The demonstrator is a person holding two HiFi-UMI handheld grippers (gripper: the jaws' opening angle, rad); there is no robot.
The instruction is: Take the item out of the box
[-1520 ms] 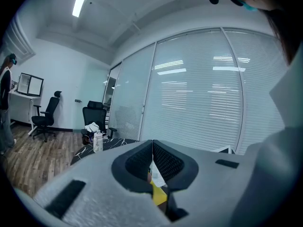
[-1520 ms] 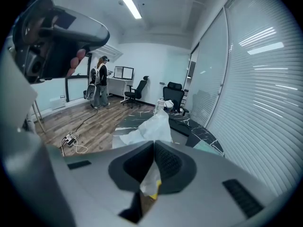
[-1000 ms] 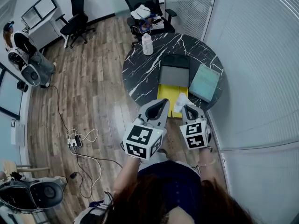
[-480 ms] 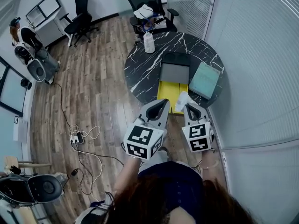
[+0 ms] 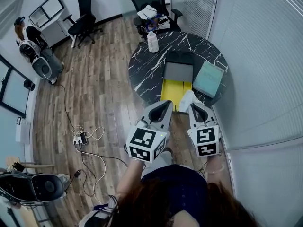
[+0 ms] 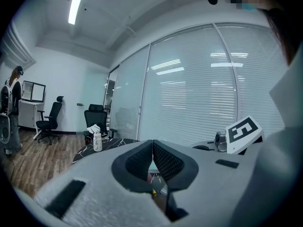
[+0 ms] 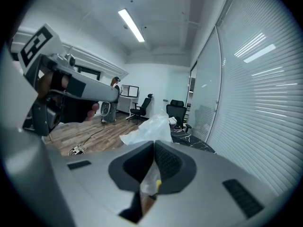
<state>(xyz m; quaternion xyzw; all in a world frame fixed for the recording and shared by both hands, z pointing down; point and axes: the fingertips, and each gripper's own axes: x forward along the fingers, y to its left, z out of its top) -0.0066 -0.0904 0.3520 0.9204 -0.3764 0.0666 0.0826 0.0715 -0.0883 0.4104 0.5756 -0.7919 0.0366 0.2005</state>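
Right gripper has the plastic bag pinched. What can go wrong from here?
1. The right gripper has its tongs shut on thin film of the plastic bag, with most of it loose beyond the tips; it may slip or tear.
2. The bag hangs by the table's near edge; if dropped, it may land on the floor.
3. The left gripper is shut and empty, so it gives no support.

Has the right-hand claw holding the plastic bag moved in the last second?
Yes. The right claw, shut on the plastic bag, has drawn back from the yellow box toward the person and slightly to the right.
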